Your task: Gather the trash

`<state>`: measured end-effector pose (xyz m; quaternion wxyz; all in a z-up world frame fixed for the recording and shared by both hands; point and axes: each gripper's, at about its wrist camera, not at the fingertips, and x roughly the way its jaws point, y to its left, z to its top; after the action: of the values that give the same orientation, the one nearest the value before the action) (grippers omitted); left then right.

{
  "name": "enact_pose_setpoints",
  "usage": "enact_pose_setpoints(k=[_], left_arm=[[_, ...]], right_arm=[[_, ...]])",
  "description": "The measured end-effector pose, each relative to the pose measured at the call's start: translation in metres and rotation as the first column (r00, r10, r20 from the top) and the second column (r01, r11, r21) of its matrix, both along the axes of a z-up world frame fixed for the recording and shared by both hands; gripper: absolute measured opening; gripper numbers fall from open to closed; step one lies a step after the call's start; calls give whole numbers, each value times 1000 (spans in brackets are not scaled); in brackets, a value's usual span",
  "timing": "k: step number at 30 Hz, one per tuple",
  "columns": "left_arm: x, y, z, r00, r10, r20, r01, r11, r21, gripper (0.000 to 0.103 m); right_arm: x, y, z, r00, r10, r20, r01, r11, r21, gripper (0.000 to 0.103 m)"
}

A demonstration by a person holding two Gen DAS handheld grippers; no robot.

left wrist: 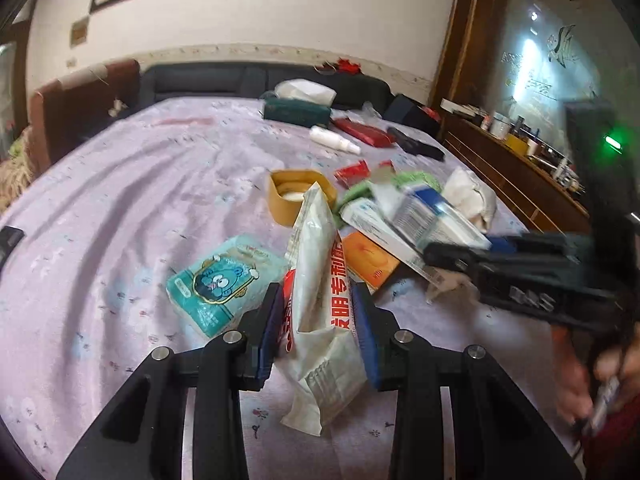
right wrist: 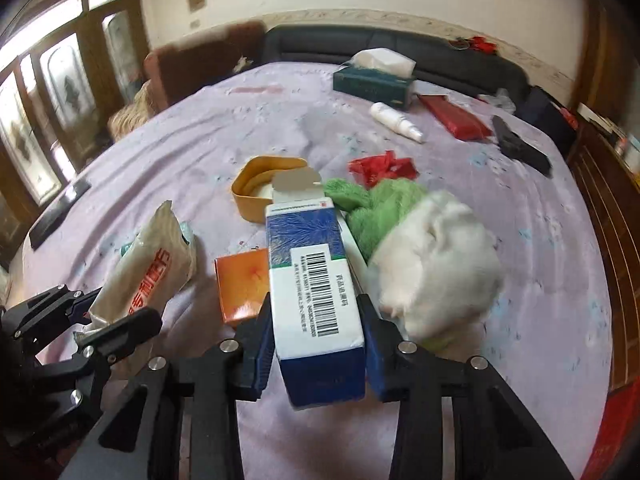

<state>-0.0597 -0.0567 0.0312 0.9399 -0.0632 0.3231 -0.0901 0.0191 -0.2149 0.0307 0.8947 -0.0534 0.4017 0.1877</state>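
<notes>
A: What risk is seen first, taken from the biggest thing down?

B: The bed (right wrist: 240,128) is littered, and the loose pile is crowded. The white crumpled wad (right wrist: 436,264) and the green cloth (right wrist: 380,204) lie just right of the blue and white carton (right wrist: 316,292), which is clamped between the pads of the right claw (right wrist: 318,340). If the carton is swung right, the wad may be dragged along.

A: And the left side?

B: The white sachet (left wrist: 320,288) is pinched by the left claw (left wrist: 316,320), held near its lower part; it is thin and floppy, so it may be folded over or slipped out. The teal tissue pack (left wrist: 224,280) lies just left of it, the orange box (left wrist: 368,260) just right, and the yellow tub (left wrist: 300,196) farther off.

A: Is any writing legible?

B: Red Chinese characters are printed along the sachet, only partly readable. A barcode with small Chinese text is shown on the carton. A blue cartoon face is printed on the tissue pack.
</notes>
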Motion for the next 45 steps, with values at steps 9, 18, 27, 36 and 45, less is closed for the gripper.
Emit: enact_pose_setpoints(k=[9,18,27,36,45], left_arm=[[-4,-4,3,999,16,29,-17,999,32,34],[-5,-9,1,999,20,31,-22,998,67,34],[-5,-11,-2,999,20,31,-23,996,84,34],[-8,-11,-1,999,24,49,-29,995,96,34],[-9,-10,0,998,26,52,-31,995,99,34]], right_arm=[[-68,-17,5,980,-134,146,124,989,75,40],[-79,-11,-9,978,-142,154,129,988,89,40],[-82,-15,-10,972,-156,174,139,985,107,40],[-82,-15,-10,971,-159,180,140,984,113,40],[-83,-17,-10,969,-167,183,145,981,126,40]])
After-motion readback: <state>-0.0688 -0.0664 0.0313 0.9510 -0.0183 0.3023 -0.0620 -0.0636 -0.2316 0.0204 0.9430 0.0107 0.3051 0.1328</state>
